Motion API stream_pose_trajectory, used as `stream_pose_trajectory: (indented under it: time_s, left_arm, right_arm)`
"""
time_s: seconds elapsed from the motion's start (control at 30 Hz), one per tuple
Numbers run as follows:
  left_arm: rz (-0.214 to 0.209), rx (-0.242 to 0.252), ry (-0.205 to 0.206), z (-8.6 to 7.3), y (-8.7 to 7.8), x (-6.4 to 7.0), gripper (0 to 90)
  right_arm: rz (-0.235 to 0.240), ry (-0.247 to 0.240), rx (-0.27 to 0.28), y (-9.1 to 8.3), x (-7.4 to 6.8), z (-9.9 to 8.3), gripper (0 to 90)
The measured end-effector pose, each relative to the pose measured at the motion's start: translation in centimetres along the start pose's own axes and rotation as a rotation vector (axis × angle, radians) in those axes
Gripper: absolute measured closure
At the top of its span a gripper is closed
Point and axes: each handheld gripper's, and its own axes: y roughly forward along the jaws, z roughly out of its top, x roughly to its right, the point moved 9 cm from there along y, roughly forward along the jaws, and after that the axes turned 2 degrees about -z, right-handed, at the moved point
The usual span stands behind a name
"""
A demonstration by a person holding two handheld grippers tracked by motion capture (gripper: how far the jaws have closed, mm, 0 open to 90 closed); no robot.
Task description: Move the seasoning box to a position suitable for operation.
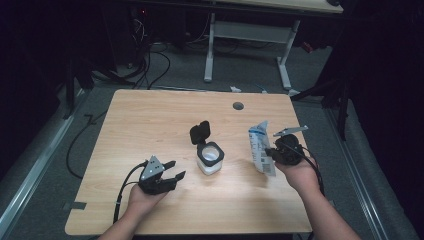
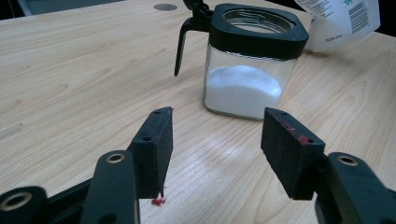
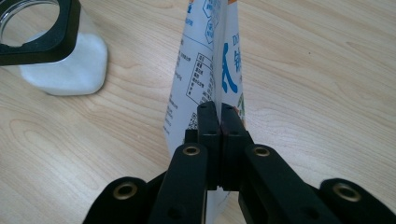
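Bag (image 3: 205, 70) pinched in right claw (image 3: 219, 122), beside jar (image 3: 51, 51).

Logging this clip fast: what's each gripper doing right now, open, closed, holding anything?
Left gripper: open, holding nothing, jaws spread short of the jar.
Right gripper: closed on the white printed bag, held upright off the table.

A square clear glass jar with a black plastic collar (image 2: 252, 65) stands on the light wooden table (image 2: 74, 70), part-filled with white powder. Its black lid hangs open behind. The left gripper (image 2: 217, 147) gapes before it. A white printed pouch (image 2: 338, 21) lies beyond the jar.
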Motion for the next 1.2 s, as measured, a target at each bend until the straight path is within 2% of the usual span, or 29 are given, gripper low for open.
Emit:
stream_pose_trajectory:
  time_s: [0.13, 0.5, 0.63, 0.8, 1.03, 1.2]
  left_arm:
    - [0.005, -0.001, -0.001, -0.1, 0.0, -0.1, 44.0]
    - [0.036, 0.003, -0.020, -0.1, -0.4, -1.2, 43.9]
    - [0.049, 0.003, -0.028, -0.2, -0.7, -1.7, 43.9]
    - [0.072, -0.003, -0.016, -0.3, -1.2, -2.3, 43.9]
    - [0.097, 0.000, -0.043, -0.8, -2.2, -3.5, 43.9]
    - [0.126, 0.005, -0.036, -1.1, -3.2, -3.9, 43.9]
  right_arm:
    - [0.001, 0.010, 0.026, 0.0, 0.0, -0.3, 89.6]
    - [-0.019, 0.033, 0.162, -0.3, 0.1, -0.9, 89.7]
    - [-0.041, 0.014, 0.217, -0.5, -0.1, -1.0, 89.7]
    - [-0.028, 0.042, 0.270, -0.2, 0.0, -1.4, 89.7]
    - [-0.029, 0.068, 0.345, 0.5, 0.0, -2.1, 89.8]
    - [-0.025, 0.086, 0.415, 0.5, 0.0, -2.1, 89.7]
